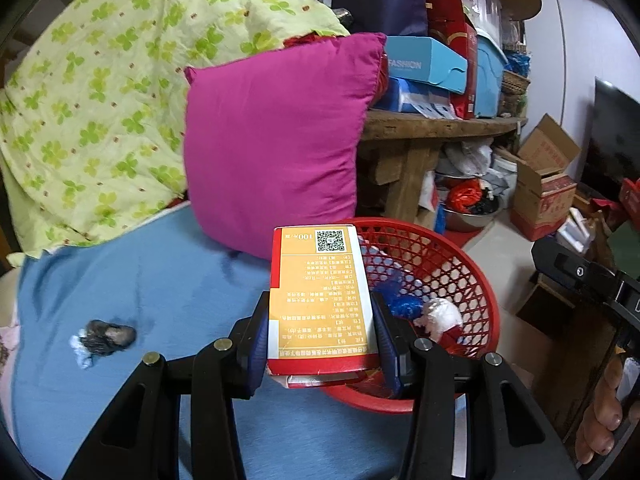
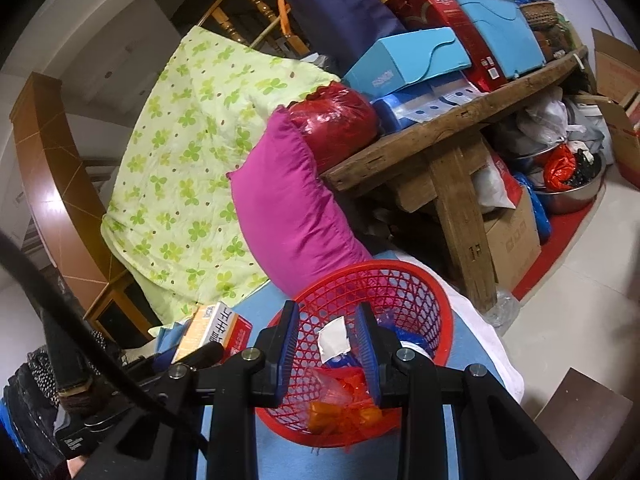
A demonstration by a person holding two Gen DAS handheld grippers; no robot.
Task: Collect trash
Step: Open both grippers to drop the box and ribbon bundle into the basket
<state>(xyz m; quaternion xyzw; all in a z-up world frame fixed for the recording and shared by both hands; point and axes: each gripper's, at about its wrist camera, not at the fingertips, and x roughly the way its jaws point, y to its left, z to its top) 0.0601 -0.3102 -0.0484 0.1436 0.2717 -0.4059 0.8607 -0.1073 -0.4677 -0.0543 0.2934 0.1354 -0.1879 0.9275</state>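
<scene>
Left wrist view: left claw (image 1: 320, 320) clamped on orange/red carton (image 1: 320, 296), held at near rim of red basket (image 1: 472, 280), not dropped yet. Basket already has blue wrapper, white wad etc. Dark crumpled scrap (image 1: 106, 338) still on blue bed sheet (image 1: 160, 280), lower left. Right wrist view: right claw (image 2: 328, 344) narrow, gripping nothing, over basket. Est. >half done.

A lived-in home, a bedroom that doubles as storage. A bed with a blue sheet (image 1: 160, 280) fills the lower left of the left wrist view, with a clover-print quilt (image 1: 100, 92) and a magenta pillow (image 1: 272, 144) above it. At upper right, a rough wooden counter (image 2: 448, 128) is piled with boxes and bags, with cardboard boxes (image 1: 540, 192) on the tiled floor.
</scene>
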